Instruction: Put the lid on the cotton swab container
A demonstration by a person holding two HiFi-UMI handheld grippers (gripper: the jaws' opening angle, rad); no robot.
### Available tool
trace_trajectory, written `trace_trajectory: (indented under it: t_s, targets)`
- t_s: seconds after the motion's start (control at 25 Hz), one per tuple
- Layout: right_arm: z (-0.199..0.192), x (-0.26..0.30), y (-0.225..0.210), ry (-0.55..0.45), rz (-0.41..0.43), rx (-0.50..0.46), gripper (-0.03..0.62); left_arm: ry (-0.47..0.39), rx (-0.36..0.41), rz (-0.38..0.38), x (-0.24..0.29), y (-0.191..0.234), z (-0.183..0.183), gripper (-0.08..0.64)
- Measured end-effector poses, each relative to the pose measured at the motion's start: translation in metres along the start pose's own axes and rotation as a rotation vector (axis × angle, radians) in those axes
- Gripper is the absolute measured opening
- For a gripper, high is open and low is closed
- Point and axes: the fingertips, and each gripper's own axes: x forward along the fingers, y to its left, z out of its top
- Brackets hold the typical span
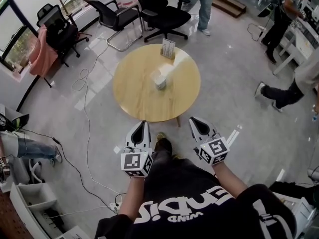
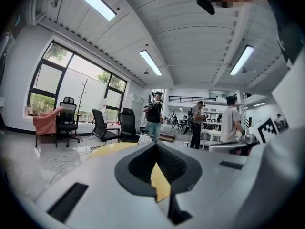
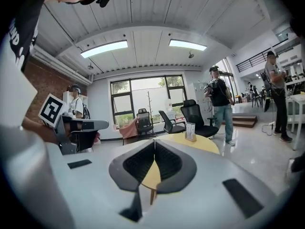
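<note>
Head view, container: the cotton swab container (image 1: pixel 159 79) is seen as a small pale tub near the middle of the round wooden table (image 1: pixel 134 96), well apart from both claws. A separate lid can't be made out at this size.
Head view, claws: the left gripper (image 1: pixel 142 124) and right gripper (image 1: pixel 192 119) are held just short of the table's near edge, tips pointed at it.
Head view, extras: a small upright card stand (image 1: pixel 168 49) is parked near the far rim, with glossy grey floor all round.
Left gripper view, jaws: pressed together, dark ribbed pads, nothing caught between them. Only a sliver of yellowish tabletop is seen past them.
Right gripper view, jaws: also closed up and empty, with table and card stand seen beyond.
Handling guess: probably light, stiff thin plastic, smooth and a bit slippery, easily tipped. The tub is best steadied by its side wall and the lid pinched at its rim.
</note>
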Motion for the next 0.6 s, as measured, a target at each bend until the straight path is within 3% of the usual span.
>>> trace_trajectory:
  t_s: [0.6]
  targets:
    - [0.011, 0.089, -0.062, 0.007, -0.031, 0.015, 0.002, 0.005, -0.001, -0.034, 0.109, 0.044, 0.006, 0.011]
